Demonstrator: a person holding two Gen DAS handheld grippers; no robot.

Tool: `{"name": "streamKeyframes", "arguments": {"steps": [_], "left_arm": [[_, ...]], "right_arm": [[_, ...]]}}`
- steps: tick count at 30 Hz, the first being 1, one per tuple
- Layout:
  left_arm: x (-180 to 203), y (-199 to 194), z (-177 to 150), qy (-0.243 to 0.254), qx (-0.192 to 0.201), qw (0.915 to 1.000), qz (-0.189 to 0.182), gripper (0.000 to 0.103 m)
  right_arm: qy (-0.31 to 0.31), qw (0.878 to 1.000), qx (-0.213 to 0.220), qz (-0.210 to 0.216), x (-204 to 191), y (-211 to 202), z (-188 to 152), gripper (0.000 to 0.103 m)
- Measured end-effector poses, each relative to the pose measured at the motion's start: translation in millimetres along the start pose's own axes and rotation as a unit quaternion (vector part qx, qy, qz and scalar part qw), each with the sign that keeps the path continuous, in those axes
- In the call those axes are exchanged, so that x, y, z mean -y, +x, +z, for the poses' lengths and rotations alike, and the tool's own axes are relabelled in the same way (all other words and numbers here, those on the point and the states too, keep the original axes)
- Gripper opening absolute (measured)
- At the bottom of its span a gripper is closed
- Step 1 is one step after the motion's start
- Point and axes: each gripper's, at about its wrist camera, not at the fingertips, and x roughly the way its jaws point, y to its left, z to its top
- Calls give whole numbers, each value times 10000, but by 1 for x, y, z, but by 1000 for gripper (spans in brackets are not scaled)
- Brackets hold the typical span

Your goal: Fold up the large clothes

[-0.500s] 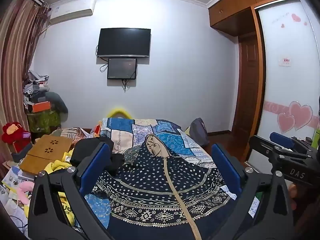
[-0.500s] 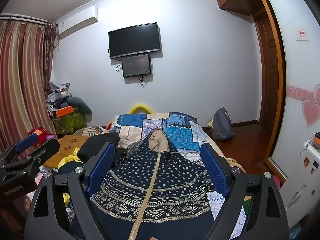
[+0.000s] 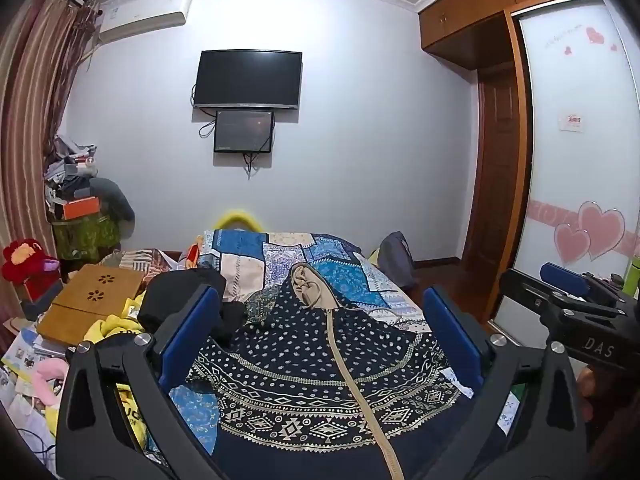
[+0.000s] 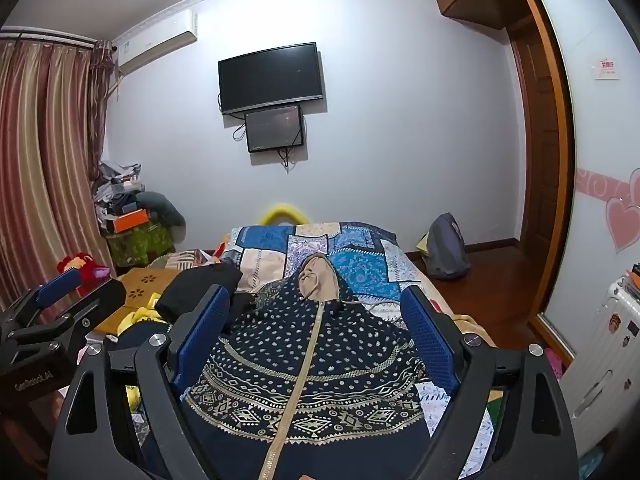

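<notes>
Across the lower centre of both views, a dark patterned garment (image 3: 320, 360) lies spread on the patchwork bed (image 3: 352, 280). The left gripper (image 3: 320, 344) and right gripper (image 4: 316, 344) hover above it, jaws wide apart, holding nothing. It looks soft and light; grip its hem corners.

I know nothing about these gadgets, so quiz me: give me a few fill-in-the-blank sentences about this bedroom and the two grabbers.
The navy patterned garment lies spread on the ____.
Both the left gripper and the right gripper have their jaws ____.
A beige ____ runs down the garment's middle.
The television hangs on the ____.

Missing words: bed; open; zipper; wall
</notes>
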Motion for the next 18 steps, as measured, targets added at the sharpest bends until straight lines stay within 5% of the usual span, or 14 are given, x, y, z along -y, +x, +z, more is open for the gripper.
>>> {"name": "streamKeyframes", "arguments": {"steps": [18], "left_arm": [[-4,4,-1,-73,-37,10000,2,102]], "right_arm": [[-9,9999,-34,103,2,8,-1,85]]}}
